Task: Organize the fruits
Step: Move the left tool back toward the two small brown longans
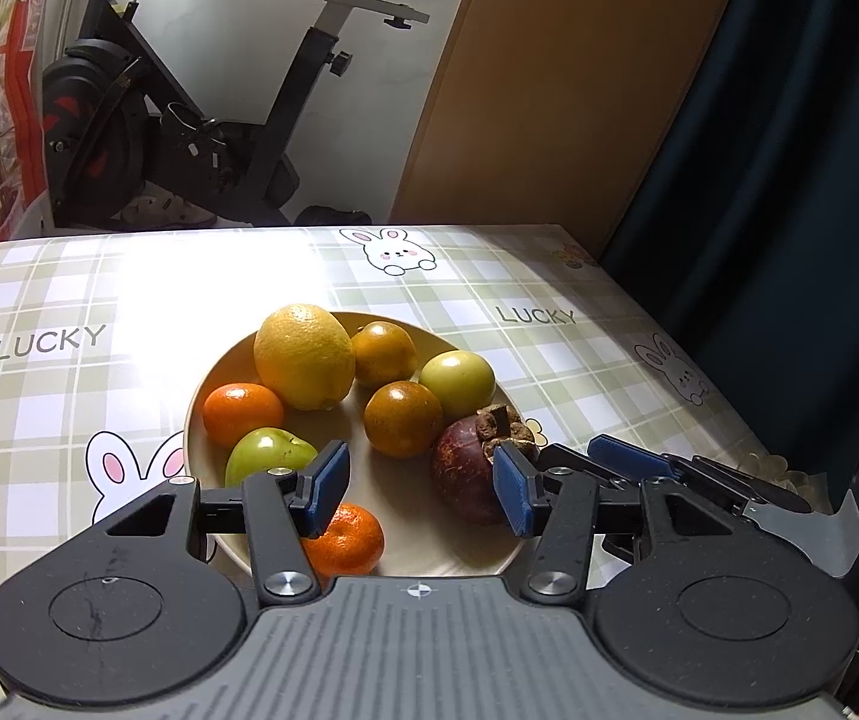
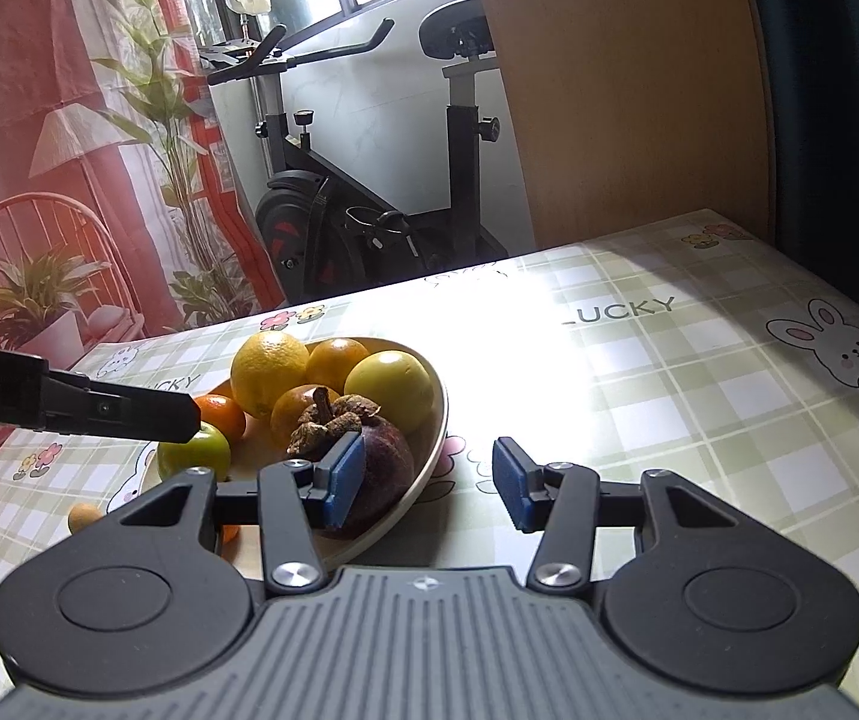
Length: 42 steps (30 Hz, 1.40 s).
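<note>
Over the near rim of the plate (image 1: pixel 213 384), the left gripper (image 1: pixel 420 492) hangs with its blue pads wide apart, nothing between them. Just under its left pad sits a small mandarin (image 1: pixel 350 540); beside its right pad, the dark purple mangosteen (image 1: pixel 468 474) with its dried brown cap. The right gripper (image 2: pixel 426 483) hovers to the right of the plate, jaws likewise spread wide and empty, its left pad in front of the mangosteen, its right pad over bare tablecloth (image 2: pixel 699 420). Whether that left pad touches the fruit cannot be told.

Further in on the plate: a green apple (image 1: pixel 267 456) at left, a second mandarin (image 1: pixel 242 414) behind it, a brownish-orange round fruit (image 1: pixel 402 427) at centre. Beyond those, a large yellow lemon (image 1: pixel 304 357), a pale green-yellow fruit (image 1: pixel 458 383) to the right, and another brownish-orange fruit (image 1: pixel 384 354) at the back.

One small orange fruit (image 2: pixel 84 516) lies off the plate on the cloth, at left in the right wrist view.

The checked cloth carries rabbit prints and the word LUCKY. Behind the table stands an exercise bike (image 1: pixel 189 120).
</note>
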Tool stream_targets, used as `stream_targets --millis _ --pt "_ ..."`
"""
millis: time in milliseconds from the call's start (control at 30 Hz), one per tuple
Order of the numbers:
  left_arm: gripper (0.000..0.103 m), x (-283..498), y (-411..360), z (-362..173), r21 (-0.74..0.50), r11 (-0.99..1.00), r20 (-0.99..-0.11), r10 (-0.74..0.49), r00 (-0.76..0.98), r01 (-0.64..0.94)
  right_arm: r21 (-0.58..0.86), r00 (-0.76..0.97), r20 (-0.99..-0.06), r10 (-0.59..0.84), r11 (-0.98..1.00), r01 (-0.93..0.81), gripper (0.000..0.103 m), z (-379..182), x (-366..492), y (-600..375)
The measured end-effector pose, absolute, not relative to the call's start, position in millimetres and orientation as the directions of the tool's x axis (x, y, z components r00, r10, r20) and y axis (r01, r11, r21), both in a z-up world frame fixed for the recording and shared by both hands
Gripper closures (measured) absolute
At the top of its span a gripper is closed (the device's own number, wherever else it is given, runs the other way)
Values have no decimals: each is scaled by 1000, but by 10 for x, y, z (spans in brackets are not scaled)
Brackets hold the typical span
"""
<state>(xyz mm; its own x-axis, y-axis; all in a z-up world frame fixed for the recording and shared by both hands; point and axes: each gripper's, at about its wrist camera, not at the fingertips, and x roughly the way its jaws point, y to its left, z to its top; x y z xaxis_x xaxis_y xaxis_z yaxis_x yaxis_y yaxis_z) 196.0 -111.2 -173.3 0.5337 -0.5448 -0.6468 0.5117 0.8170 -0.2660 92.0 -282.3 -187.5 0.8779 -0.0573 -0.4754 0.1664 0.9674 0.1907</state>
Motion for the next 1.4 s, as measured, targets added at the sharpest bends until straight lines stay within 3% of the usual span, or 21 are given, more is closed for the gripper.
stream_targets --millis 900,1400 --pt "46 1848 -498 -1651 -254 837 -644 -521 561 485 108 827 -561 -31 988 110 55 -1773 918 -2349" --pt "46 1779 204 -1629 -240 861 -642 -488 592 449 102 804 -590 80 994 -24 55 -1724 1051 -1765"
